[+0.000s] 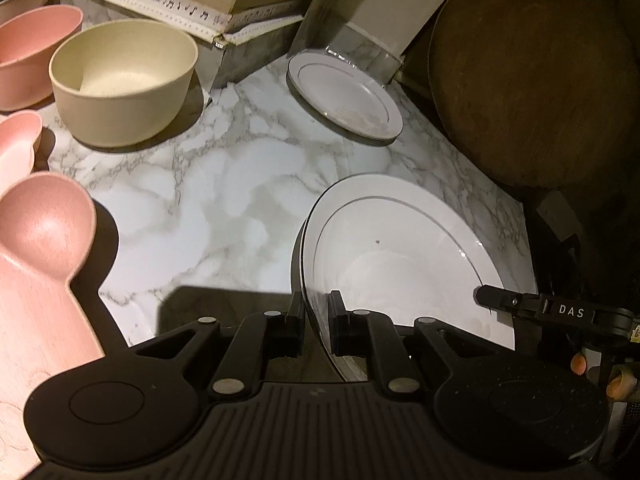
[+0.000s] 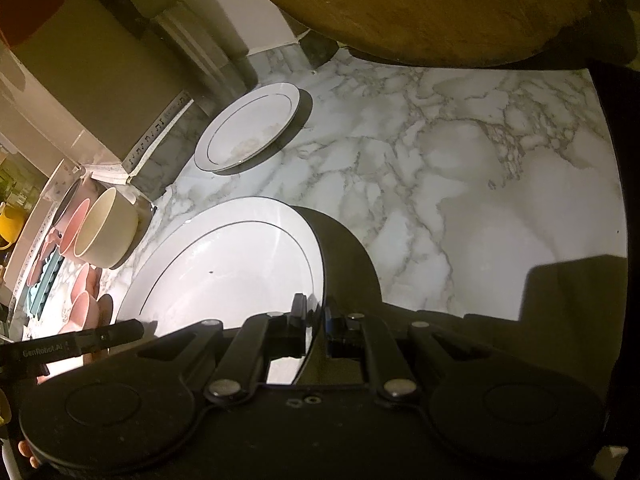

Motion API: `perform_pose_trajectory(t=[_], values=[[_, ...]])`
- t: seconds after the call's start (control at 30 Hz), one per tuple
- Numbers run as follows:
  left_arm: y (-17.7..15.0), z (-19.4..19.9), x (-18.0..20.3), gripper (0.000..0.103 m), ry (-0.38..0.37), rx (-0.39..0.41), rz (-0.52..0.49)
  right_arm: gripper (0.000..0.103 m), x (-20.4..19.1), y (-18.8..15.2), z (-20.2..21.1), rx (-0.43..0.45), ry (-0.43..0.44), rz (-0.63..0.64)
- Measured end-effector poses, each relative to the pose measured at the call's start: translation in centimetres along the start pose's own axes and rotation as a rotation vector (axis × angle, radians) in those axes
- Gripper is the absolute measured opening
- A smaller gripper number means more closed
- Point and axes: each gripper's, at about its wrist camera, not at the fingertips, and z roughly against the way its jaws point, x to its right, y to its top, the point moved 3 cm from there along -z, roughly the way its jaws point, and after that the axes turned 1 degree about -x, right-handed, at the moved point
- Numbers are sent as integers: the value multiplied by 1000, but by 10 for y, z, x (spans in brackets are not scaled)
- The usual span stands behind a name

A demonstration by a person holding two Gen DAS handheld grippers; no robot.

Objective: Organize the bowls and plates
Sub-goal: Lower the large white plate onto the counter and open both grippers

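A large white plate (image 1: 400,256) with a thin dark ring is held above the marble counter by both grippers. My left gripper (image 1: 316,312) is shut on its left rim. My right gripper (image 2: 316,316) is shut on its right rim; the plate shows in the right wrist view (image 2: 224,264) too. A smaller white plate (image 1: 344,92) lies on the counter further back, also in the right wrist view (image 2: 248,128). A cream bowl (image 1: 124,80) and a pink bowl (image 1: 28,52) stand at the left.
A round wooden board (image 1: 532,76) leans at the right, and shows at the top of the right wrist view (image 2: 432,4). Pink spoon-shaped pieces (image 1: 44,232) lie at the left. A wall with music-note trim (image 1: 160,0) closes the back. The marble counter (image 2: 480,184) ends at a dark right edge.
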Motion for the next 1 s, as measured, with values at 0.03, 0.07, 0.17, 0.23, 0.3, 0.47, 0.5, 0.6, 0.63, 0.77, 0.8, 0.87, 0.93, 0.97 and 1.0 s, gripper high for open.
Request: perform_pose_trajectory(t=[0.03, 0.07, 0.17, 0.23, 0.3, 0.47, 0.5, 0.6, 0.63, 0.77, 0.8, 0.87, 0.93, 0.97, 1.0], values=[[-1, -1, -1, 11, 0, -5, 1, 7, 0, -1, -1, -1, -2, -2], [-2, -1, -1, 11, -2, -5, 1, 7, 1, -1, -1, -1, -3, -5], [-2, -1, -1, 11, -5, -1, -2, 7, 2, -3, -2, -2, -5, -9], [-2, -1, -1, 11, -6, -2, -3, 8, 1, -4, -3, -5, -13, -10], [-2, -1, 0, 11, -2, -3, -8, 8, 1, -5, -3, -3, -20, -10], [-4, 2, 0, 11, 14, 5, -16, 17, -2, -5, 1, 24, -69, 17], [-5, 4, 1, 11, 19, 9, -27, 19, -2, -6, 4, 31, -82, 22], [-6, 10, 3, 11, 31, 19, -47, 26, 0, -7, 11, 42, -114, 17], [-6, 12, 4, 11, 36, 24, -54, 29, 0, -8, 14, 48, -119, 13], [-9, 24, 10, 11, 56, 47, -105, 40, -8, -11, 30, 92, -131, 26], [-9, 28, 11, 11, 56, 53, -114, 43, -12, -12, 35, 104, -130, 34], [-10, 35, 14, 11, 53, 66, -133, 49, -20, -15, 44, 122, -123, 42], [-10, 43, 18, 11, 50, 81, -152, 60, -31, -18, 53, 142, -111, 58], [-10, 47, 19, 11, 47, 90, -162, 62, -38, -20, 57, 153, -106, 68], [-11, 51, 21, 11, 43, 99, -172, 65, -45, -22, 62, 166, -100, 82]])
